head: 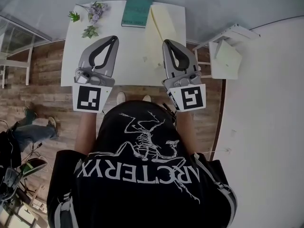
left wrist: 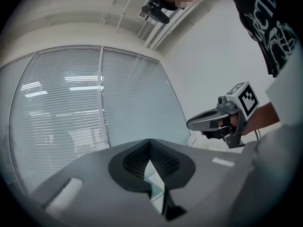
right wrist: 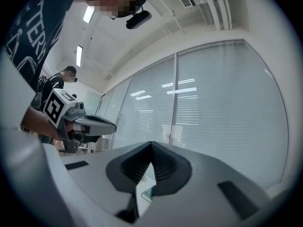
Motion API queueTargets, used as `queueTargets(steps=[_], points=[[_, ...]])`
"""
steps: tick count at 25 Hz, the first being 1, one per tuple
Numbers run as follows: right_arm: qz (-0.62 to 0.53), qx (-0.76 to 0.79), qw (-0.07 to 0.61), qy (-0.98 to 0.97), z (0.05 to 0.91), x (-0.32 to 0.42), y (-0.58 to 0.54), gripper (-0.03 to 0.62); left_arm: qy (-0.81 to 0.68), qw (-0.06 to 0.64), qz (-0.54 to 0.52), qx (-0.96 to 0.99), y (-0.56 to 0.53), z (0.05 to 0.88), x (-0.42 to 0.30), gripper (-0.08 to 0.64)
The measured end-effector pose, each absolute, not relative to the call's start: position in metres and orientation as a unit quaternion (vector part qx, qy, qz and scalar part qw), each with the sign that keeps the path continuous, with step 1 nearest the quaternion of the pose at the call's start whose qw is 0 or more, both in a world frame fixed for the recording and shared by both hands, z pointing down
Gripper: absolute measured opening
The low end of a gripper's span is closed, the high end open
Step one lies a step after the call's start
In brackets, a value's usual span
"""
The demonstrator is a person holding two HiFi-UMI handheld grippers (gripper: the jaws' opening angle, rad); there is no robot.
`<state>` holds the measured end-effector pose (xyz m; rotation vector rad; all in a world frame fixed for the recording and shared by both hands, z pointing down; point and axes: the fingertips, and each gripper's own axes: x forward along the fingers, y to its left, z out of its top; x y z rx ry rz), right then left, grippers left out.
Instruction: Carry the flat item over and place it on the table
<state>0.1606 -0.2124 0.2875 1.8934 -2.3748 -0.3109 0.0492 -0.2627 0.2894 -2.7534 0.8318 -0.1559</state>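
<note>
Presently, the left gripper [head: 114,38] and the right gripper [head: 167,42] are held clenched, nothing grasped, above the white table [head: 128,56]. A cream flat item [head: 161,23] is laid there beside a teal book [head: 137,11].

A pale yellow flat sheet [head: 166,25] lies on the white table [head: 128,56], covering its far right corner.

White table [head: 128,61] on wood-plank floor [head: 42,65], teal book [head: 137,11] at far edge, pale yellow folder [head: 164,27] just beside it, plant sprigs [head: 92,14] far-left corner, left gripper [head: 114,38] and right gripper [head: 167,42] side by side above near edge, jaw tips together, white rack [head: 230,34] right of table.
</note>
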Motion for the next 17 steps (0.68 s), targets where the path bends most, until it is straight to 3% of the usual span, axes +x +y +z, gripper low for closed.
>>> queueTargets(steps=[17], points=[[-0.093,0.627,0.045,-0.772,0.2919,0.1710,-0.2102,0.011,0.294,0.117,-0.069,-0.946,-0.2658,0.2999,0.0512,0.009]])
